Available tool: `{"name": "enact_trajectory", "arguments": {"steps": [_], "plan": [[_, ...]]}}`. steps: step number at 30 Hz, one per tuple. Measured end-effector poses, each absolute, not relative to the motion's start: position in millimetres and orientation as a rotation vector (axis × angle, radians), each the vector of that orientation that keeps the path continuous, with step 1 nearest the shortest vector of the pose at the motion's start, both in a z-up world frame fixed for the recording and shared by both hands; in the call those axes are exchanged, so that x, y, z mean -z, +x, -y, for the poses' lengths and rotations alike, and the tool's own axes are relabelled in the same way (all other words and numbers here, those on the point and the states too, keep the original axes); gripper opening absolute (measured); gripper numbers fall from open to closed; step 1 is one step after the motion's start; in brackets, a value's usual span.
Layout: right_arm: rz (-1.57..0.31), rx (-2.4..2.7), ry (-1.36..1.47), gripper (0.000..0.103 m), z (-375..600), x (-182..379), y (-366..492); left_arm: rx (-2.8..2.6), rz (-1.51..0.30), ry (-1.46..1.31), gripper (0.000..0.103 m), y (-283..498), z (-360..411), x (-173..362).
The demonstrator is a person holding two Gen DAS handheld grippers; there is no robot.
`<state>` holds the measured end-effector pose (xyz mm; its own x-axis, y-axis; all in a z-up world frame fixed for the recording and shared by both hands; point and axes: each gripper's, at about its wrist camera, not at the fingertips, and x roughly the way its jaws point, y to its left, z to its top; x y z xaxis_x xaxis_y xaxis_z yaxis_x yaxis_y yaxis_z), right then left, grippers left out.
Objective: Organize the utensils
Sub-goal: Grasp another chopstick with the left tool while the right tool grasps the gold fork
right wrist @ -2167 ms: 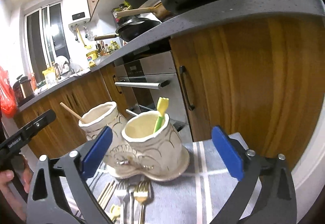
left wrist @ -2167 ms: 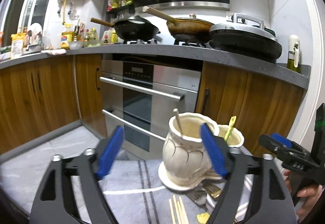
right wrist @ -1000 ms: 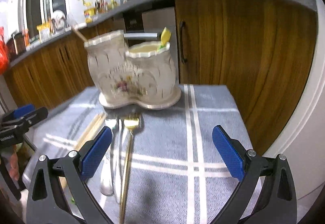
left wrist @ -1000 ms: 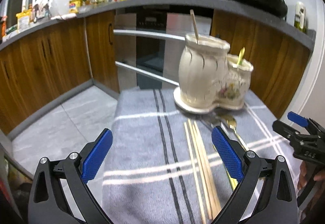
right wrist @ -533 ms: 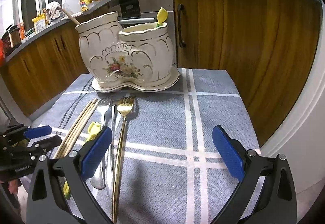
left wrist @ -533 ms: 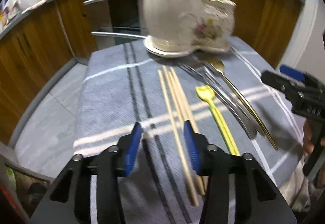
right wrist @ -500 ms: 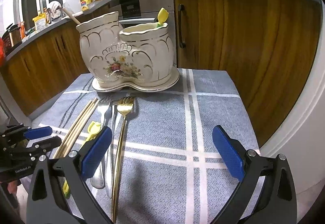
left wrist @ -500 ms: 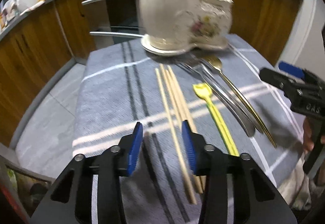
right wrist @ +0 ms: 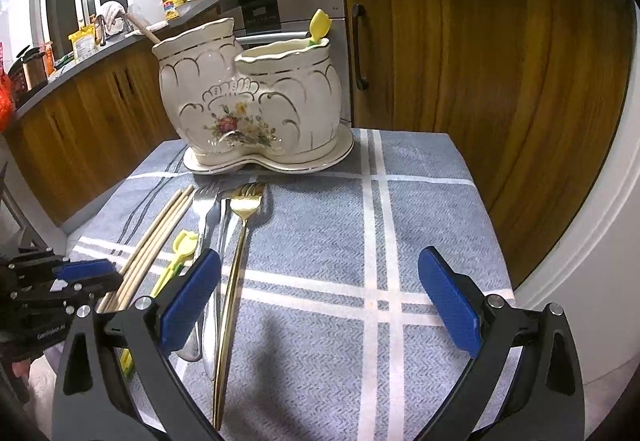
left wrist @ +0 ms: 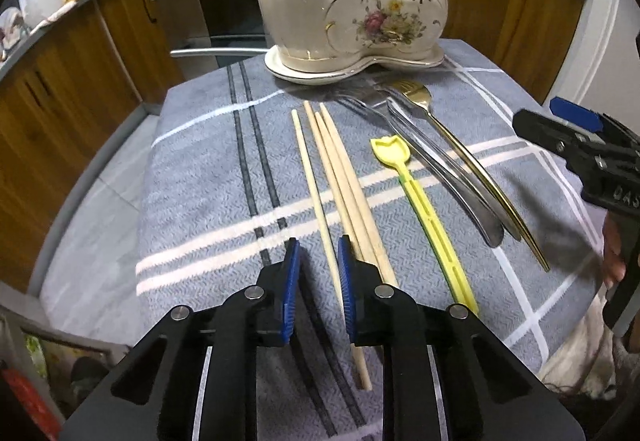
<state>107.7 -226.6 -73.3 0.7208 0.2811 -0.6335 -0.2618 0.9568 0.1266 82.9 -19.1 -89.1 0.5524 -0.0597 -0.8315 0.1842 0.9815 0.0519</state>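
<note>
Straddling the leftmost chopstick (left wrist: 316, 193), the left gripper (left wrist: 318, 277) sits low over the striped cloth (left wrist: 200, 193) at 6 o'clock of its view, jaws narrowed to a slim gap with the stick running between the blue pads; whether they already pinch it I cannot tell. That narrow set suits a thin stick, and coming in at the thick near end leaves the tip free to drop into a pot.

Just beside it, toward 1 o'clock, lie the other chopsticks (left wrist: 348, 181), then the yellow plastic spoon (left wrist: 424, 209), the steel forks (left wrist: 432, 165) and the gold fork (left wrist: 460, 145), all pointing at the holder, probably laid out for sorting by kind.

The right gripper (right wrist: 320, 301) hovers with jaws spread wide and nothing between them, likely waiting its turn.

Farthest, at 12 o'clock, the ceramic two-pot holder (left wrist: 352, 5) stands on its saucer, with a stick in one pot and a yellow utensil in the other.
</note>
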Motion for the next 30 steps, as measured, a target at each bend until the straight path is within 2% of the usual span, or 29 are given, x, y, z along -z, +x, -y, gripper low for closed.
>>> {"name": "enact_trajectory", "arguments": {"steps": [3, 6, 8, 9, 11, 14, 20, 27, 30], "plan": [[-0.723, -0.329, 0.005, 0.096, 220, 75, 106, 0.142, -0.978, 0.139, 0.015, 85, 19, 89], [-0.753, -0.364, -0.037, 0.083, 209, 77, 104, 0.150, -0.975, 0.143, 0.012, 84, 18, 89], [-0.788, -0.402, -0.059, 0.069, 200, 79, 104, 0.152, -0.974, 0.140, 0.011, 85, 18, 89], [-0.804, -0.416, -0.066, 0.065, 196, 80, 104, 0.151, -0.973, 0.140, 0.011, 85, 18, 89], [-0.829, -0.434, -0.079, 0.050, 188, 83, 106, 0.149, -0.970, 0.140, 0.011, 84, 18, 90], [-0.851, -0.448, -0.076, 0.034, 178, 85, 114, 0.145, -0.967, 0.149, 0.011, 84, 19, 90], [-0.880, -0.430, -0.085, 0.021, 165, 87, 137, 0.147, -0.964, 0.152, 0.011, 83, 20, 90], [-0.903, -0.408, -0.111, 0.018, 153, 93, 157, 0.151, -0.965, 0.152, 0.011, 83, 19, 90], [-0.892, -0.407, -0.131, 0.011, 149, 94, 160, 0.152, -0.964, 0.155, 0.011, 83, 19, 90]]}}
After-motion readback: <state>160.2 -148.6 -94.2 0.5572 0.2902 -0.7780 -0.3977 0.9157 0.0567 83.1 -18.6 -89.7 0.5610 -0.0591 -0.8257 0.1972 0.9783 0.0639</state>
